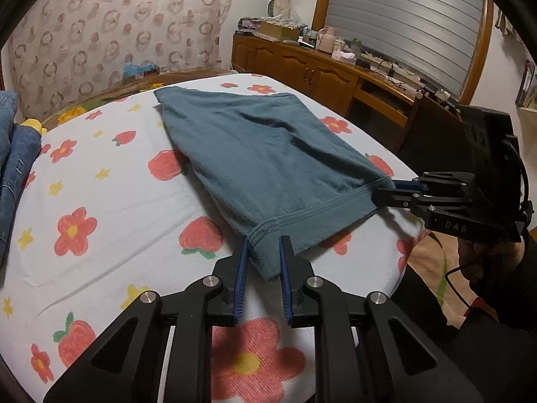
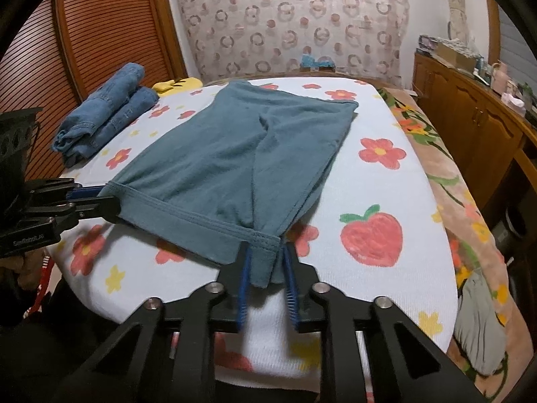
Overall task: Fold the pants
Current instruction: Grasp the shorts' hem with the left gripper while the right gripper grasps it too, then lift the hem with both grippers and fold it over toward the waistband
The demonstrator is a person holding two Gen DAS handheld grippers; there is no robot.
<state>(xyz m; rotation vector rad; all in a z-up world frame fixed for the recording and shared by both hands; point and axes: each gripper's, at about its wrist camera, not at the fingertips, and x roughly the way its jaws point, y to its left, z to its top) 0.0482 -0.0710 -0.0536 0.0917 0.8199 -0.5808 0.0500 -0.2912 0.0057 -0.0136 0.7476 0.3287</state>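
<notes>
Teal pants (image 1: pixel 265 154), folded, lie on the flower-and-strawberry sheet (image 1: pixel 100 201), waistband nearest the cameras and lifted slightly off the sheet. Left gripper (image 1: pixel 264 252): blue pads closed onto one waistband corner, narrow gap filled by fabric. In the left wrist view, the right gripper (image 1: pixel 386 193) sits at 3 o'clock of the pants, pinching the other waistband corner. In the right wrist view, folded blue jeans (image 2: pixel 104 114) lie at 10 o'clock of the pants, apart from them.
</notes>
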